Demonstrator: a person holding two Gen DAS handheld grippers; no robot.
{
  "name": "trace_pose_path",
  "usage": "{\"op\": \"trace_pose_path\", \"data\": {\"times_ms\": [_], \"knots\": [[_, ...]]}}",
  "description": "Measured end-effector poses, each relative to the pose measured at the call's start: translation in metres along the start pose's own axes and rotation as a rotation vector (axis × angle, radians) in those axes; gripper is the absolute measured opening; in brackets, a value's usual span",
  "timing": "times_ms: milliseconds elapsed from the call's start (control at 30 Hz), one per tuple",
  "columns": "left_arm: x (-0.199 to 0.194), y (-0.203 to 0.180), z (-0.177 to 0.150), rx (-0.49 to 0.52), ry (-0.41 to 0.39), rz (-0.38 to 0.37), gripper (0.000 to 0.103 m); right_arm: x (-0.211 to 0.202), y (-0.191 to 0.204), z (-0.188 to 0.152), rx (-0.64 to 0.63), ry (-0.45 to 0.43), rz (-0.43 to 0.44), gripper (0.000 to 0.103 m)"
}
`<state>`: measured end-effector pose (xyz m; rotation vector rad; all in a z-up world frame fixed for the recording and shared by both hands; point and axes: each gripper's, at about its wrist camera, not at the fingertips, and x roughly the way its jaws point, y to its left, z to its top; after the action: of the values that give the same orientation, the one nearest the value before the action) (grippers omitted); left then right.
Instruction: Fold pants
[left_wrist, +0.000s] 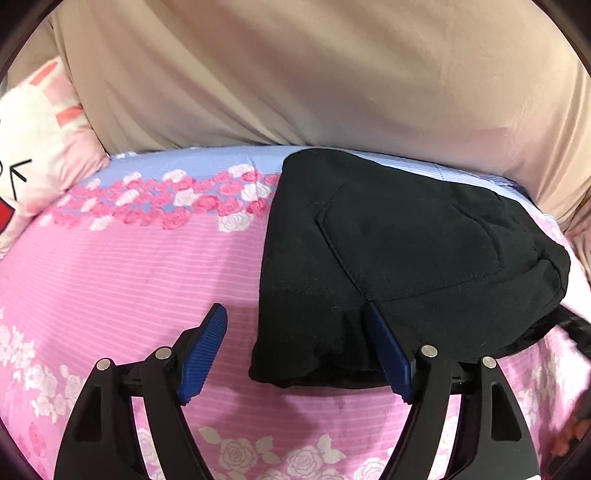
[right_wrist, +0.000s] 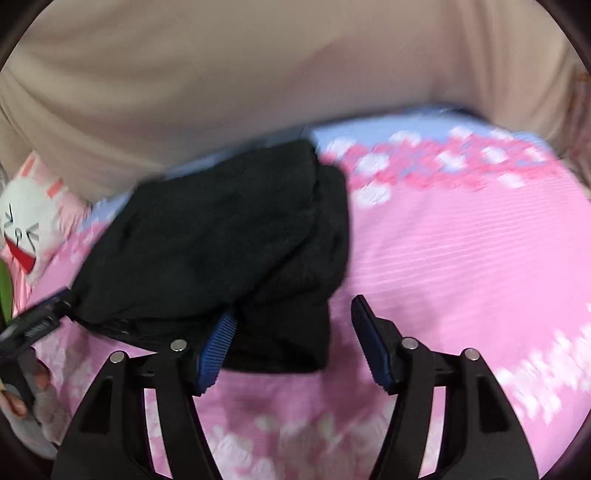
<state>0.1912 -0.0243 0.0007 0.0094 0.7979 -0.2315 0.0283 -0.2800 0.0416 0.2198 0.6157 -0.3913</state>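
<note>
Pink rose bedsheet (left_wrist: 129, 266), black pants (left_wrist: 406, 251) folded compact ahead; left gripper (left_wrist: 295, 347) and right gripper (right_wrist: 291, 336) both spread apart, apparently letting go.

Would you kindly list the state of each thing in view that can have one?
black pants: folded into a compact bundle, lying on the bedsheet, back pocket facing up.
left tongs: open, pads not pressing the pants, near corner between them.
right tongs: open, over the bundle's near edge, not gripping.
floral bedsheet: spread flat.
bunny pillow: lying at the bed's edge.
</note>
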Motion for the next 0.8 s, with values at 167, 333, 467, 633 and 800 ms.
{"op": "trace_pose_path", "data": {"times_ms": [167, 333, 467, 633, 800], "knots": [[-0.003, -0.004, -0.002, 0.013, -0.021, 0.035, 0.074, -0.050, 0.022, 0.008, -0.050, -0.198, -0.030, 0.060], [-0.005, -0.005, -0.005, 0.015, -0.035, 0.052, 0.077, 0.021, 0.029, -0.001, -0.124, -0.013, -0.115, 0.060], [-0.009, -0.007, -0.009, 0.024, -0.056, 0.073, 0.078, -0.004, 0.022, -0.003, -0.061, -0.069, -0.069, 0.062], [-0.022, -0.010, -0.018, 0.033, -0.091, 0.098, 0.082, -0.043, 0.032, -0.029, -0.054, -0.140, -0.090, 0.087], [-0.044, -0.012, -0.039, 0.018, -0.101, 0.062, 0.087, -0.044, 0.042, -0.062, -0.038, -0.027, -0.087, 0.088]]}}
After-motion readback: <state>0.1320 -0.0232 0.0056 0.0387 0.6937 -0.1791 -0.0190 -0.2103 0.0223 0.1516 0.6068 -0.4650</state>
